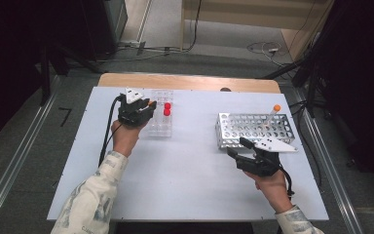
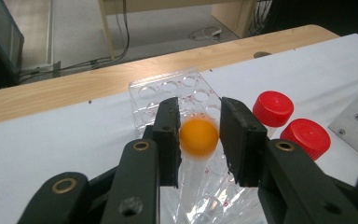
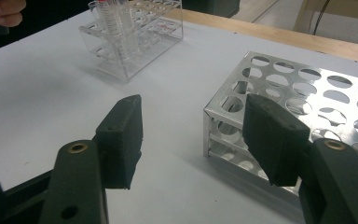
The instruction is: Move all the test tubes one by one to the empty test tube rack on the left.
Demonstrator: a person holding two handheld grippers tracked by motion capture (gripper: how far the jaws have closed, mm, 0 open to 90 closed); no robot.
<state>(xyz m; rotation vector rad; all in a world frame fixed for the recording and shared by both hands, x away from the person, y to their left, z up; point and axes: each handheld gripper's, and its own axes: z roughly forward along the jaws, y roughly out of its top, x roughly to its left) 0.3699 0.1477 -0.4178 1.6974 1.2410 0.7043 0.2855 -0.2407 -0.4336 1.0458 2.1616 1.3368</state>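
Note:
A clear plastic tube rack (image 1: 161,126) stands at the back left of the white table, holding two red-capped tubes (image 1: 167,108). My left gripper (image 1: 148,106) is at the rack's left side. In the left gripper view, my left gripper (image 2: 199,122) is shut on an orange-capped tube (image 2: 198,136), whose clear body slants down over the clear rack (image 2: 168,88); the two red caps (image 2: 289,122) sit just to the right. My right gripper (image 1: 234,146) hovers open by the front left corner of a metal rack (image 1: 233,130). In its own view my right gripper (image 3: 193,112) holds nothing.
Another orange-capped tube (image 1: 275,111) stands tilted in the metal rack's back right part. The metal rack (image 3: 307,93) has several open holes. A wooden strip (image 1: 190,82) runs along the table's far edge. Bare white tabletop (image 1: 190,170) lies between the racks and in front.

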